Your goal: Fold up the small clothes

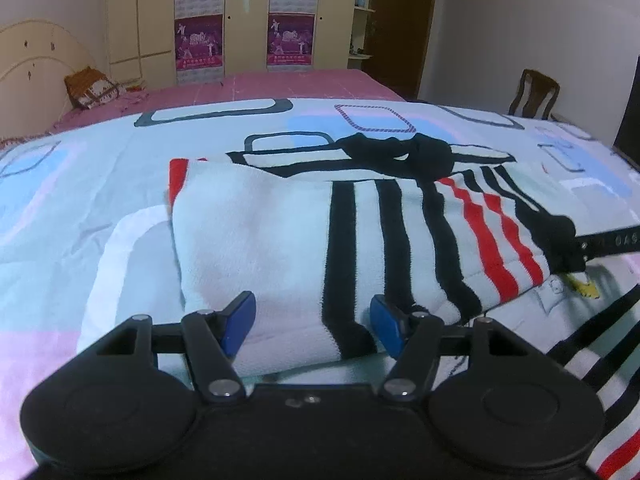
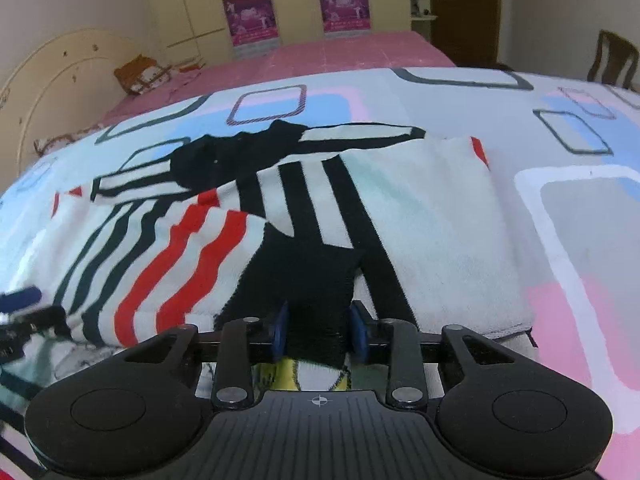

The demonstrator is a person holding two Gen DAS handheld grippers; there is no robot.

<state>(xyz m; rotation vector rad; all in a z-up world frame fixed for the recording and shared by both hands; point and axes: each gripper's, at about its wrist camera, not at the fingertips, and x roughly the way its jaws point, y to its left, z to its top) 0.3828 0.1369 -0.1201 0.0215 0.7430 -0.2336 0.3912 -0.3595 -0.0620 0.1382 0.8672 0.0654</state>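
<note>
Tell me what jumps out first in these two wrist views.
The striped garment, white with bold black and red bands, lies partly folded on the pastel quilt. The right gripper pinches its black cuff, while the left gripper stands open over the near edge. Purple posters hang behind.

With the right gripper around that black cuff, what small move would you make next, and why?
Probably close the right gripper firmly on the black cuff before pulling: the cuff sits between its blue pads at the striped garment's near edge. The left gripper is open over the garment, holding nothing.
</note>
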